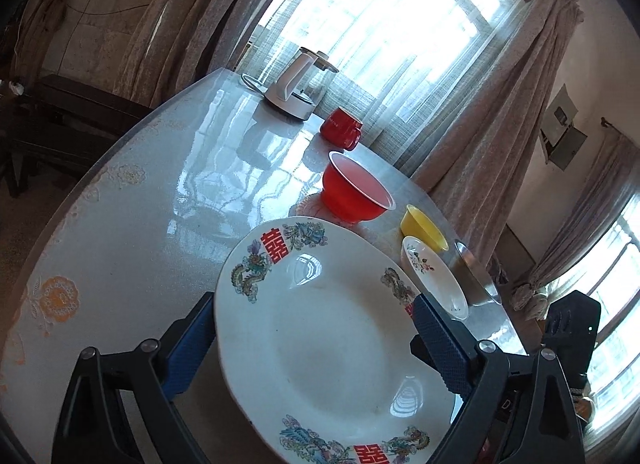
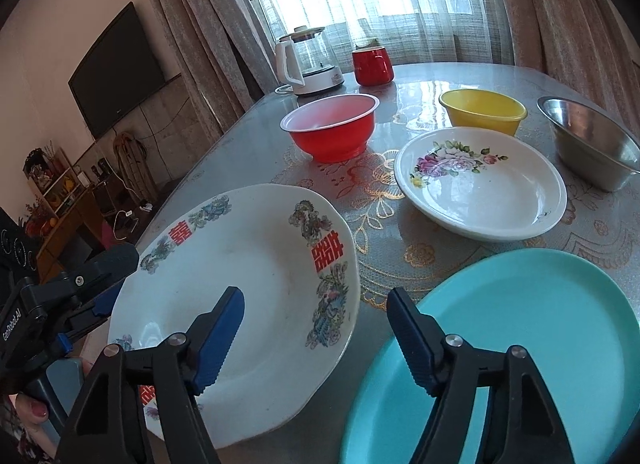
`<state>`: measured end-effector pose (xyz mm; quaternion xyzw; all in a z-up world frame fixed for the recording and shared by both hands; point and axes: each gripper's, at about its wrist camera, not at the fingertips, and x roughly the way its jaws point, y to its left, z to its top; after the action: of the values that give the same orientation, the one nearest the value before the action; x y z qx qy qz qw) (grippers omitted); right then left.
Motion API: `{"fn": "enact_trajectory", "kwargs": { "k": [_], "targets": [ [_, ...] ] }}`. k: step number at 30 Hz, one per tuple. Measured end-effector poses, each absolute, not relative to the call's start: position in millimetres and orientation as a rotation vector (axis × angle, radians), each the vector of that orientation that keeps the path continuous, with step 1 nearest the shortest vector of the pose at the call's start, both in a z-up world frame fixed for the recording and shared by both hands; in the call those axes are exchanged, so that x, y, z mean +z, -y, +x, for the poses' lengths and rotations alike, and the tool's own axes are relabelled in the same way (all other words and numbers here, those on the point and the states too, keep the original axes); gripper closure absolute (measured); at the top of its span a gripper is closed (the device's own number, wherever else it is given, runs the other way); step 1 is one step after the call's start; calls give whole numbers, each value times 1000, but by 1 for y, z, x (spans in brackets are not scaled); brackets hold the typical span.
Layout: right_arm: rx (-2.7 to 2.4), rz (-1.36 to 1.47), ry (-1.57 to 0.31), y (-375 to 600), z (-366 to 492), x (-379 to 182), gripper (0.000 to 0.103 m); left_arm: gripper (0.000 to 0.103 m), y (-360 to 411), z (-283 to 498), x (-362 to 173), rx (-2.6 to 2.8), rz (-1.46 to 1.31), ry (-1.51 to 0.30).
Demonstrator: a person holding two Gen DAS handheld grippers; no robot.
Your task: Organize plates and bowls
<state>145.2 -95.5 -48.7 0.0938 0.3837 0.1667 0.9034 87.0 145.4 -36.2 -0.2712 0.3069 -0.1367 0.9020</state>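
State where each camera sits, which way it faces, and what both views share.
Left wrist: on the left gripper, facing across the table to the window; its fingers straddle the white dragon-patterned plate.
Right wrist: on the right gripper, open above the table, facing the window; the left gripper shows at left.
Shared: that plate, red plastic bowl, white kettle.

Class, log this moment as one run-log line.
left gripper: around dragon plate, tilted | right gripper: open, empty | teal plate: on table

Teal plate [image 2: 520, 344] cropped by frame bottom; steel bowl [image 2: 592, 143] by right edge.
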Motion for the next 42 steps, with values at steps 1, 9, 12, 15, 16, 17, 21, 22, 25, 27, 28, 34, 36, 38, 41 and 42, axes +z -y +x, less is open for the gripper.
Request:
{"fn": "enact_trajectory", "kwargs": {
  "k": [1, 9, 12, 15, 16, 17, 21, 22, 25, 27, 28, 34, 36, 38, 41, 42],
  "targets": [
    [350, 208, -793, 97, 146, -49, 31, 9, -147, 88, -37, -287, -568, -636],
    [382, 256, -824, 93, 153, -55, 41, 19, -144, 95, -43, -306, -582, -690],
    [384, 238, -834, 88, 154, -55, 41, 19, -145, 94, -43, -300, -573, -694],
    [412, 264, -857, 86, 157, -58, 47, 20, -148, 95, -40, -265, -546, -689],
    [419, 278, -866, 85, 159, -59, 47, 20, -150, 97, -40, -258, -545, -690],
    [425, 290, -869, 85, 160, -59, 47, 22, -152, 98, -41, -252, -551, -691],
    [411, 290, -867, 83, 161, -58, 47, 39, -155, 107, -50, -257, -581, -737],
    [411, 289, -866, 83, 161, -58, 47, 47, -154, 110, -52, -259, -584, -750],
    [409, 278, -859, 82, 160, -58, 47, 53, -151, 114, -55, -256, -579, -774],
    [405, 271, -854, 82, 159, -58, 48, 54, -152, 113, -55, -257, -583, -774],
    [404, 271, -854, 81, 160, -58, 48, 54, -152, 113, -56, -256, -584, -775],
    [390, 267, -854, 80, 160, -58, 51, 64, -152, 115, -55, -219, -573, -782],
    [375, 271, -855, 82, 160, -59, 57, 69, -153, 114, -56, -207, -572, -784],
    [361, 277, -856, 84, 160, -59, 63, 69, -153, 114, -56, -197, -567, -786],
    [355, 288, -856, 87, 161, -59, 67, 76, -154, 113, -55, -188, -564, -782],
    [357, 296, -856, 88, 161, -60, 68, 77, -154, 112, -54, -195, -565, -775]
  ]
}}
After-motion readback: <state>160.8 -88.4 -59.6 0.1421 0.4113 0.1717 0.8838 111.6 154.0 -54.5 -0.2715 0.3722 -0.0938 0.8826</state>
